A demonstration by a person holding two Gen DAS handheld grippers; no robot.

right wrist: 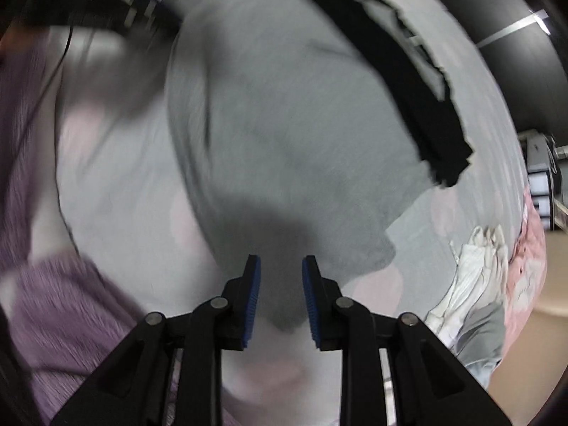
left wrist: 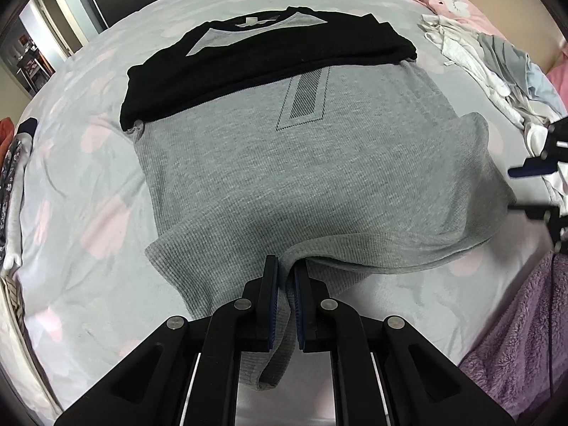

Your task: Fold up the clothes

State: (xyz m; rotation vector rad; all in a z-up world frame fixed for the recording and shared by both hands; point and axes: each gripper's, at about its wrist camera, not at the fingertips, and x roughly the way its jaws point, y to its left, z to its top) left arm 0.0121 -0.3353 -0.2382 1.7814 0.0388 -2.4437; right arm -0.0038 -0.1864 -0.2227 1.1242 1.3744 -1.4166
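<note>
Bed sheet (left wrist: 88, 184) under grey shirt (left wrist: 284, 177); left gripper (left wrist: 285, 269) jaws pinch hem; right gripper (right wrist: 281, 266) jaws apart, empty.

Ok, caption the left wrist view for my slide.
Left gripper pinches the hem of a grey knit shirt with black sleeves on a pale floral bedsheet.

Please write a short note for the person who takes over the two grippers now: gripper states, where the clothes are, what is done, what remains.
Left gripper: shut on the hem of the grey shirt.
Right gripper: open, nothing between its pads, over the shirt's other hem corner.
Shirt lies flat on the bed; black sleeves are folded across the chest.
Left: fold the body up. The unfolded clothes pile waits beside it.
</note>
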